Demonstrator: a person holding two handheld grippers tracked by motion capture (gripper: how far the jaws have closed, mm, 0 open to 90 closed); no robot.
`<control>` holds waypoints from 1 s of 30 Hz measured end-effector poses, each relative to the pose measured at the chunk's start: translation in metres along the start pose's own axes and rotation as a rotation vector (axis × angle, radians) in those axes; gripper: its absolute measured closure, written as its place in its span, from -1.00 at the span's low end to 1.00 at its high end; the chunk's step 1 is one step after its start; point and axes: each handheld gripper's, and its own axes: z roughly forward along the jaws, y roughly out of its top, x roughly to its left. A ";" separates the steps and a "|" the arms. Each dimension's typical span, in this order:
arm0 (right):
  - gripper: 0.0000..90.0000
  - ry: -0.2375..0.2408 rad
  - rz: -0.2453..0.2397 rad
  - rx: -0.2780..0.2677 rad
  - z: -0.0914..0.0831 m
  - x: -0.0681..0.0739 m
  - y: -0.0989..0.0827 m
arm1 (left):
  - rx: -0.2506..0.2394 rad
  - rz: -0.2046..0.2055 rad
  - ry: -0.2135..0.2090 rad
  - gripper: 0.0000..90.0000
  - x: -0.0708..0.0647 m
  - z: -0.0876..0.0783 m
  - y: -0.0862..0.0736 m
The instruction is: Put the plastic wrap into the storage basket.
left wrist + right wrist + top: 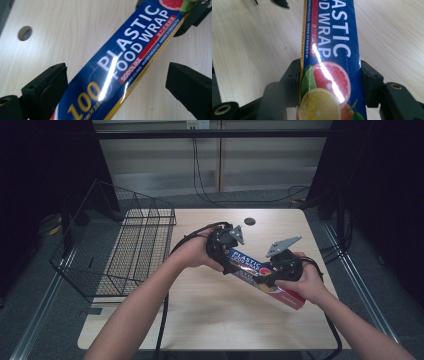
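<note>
Both forearms come in from below and angle toward each other over the middle of the worktop. The left hand (197, 252) grips the left gripper (117, 82) with its jaws standing wide, one pad at the box's side and the other well clear. The right hand (305, 282) carries the right gripper (330, 80), its jaws clamped on the box (332, 50) from both sides.

A black wire basket (131, 251) is seen at the left edge of the light wooden table (210, 315), partly overhanging it, with one mesh side folded outward toward the floor. A small round dark hole (249, 221) is set near the table's far edge, close to its middle. Black cables (210, 195) are strung along the grey floor beyond the far edge.
</note>
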 end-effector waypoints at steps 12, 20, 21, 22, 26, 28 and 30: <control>0.00 0.045 -0.117 0.004 -0.001 0.004 0.010 | 0.104 0.120 -0.119 -0.59 -0.004 0.013 0.005; -0.03 0.096 -0.226 -0.004 -0.004 0.006 0.015 | 0.205 0.068 -0.150 -0.22 -0.017 0.012 0.012; -0.11 0.159 -0.181 -0.008 -0.005 0.000 0.016 | 0.208 0.013 -0.150 -0.16 -0.022 0.012 0.013; -0.17 0.175 -0.161 -0.012 -0.006 -0.004 0.017 | 0.208 0.013 -0.150 -0.13 -0.022 0.012 0.013; -0.74 0.103 -0.107 -0.050 -0.019 -0.014 0.021 | 0.222 -0.071 -0.091 -0.05 -0.022 0.005 0.012; -0.90 0.066 -0.056 -0.079 -0.029 -0.019 0.021 | 0.270 -0.160 -0.079 -0.05 -0.012 -0.003 0.000; -0.90 0.039 -0.046 -0.101 -0.035 -0.023 0.019 | 0.268 -0.178 -0.057 -0.05 -0.013 -0.006 -0.004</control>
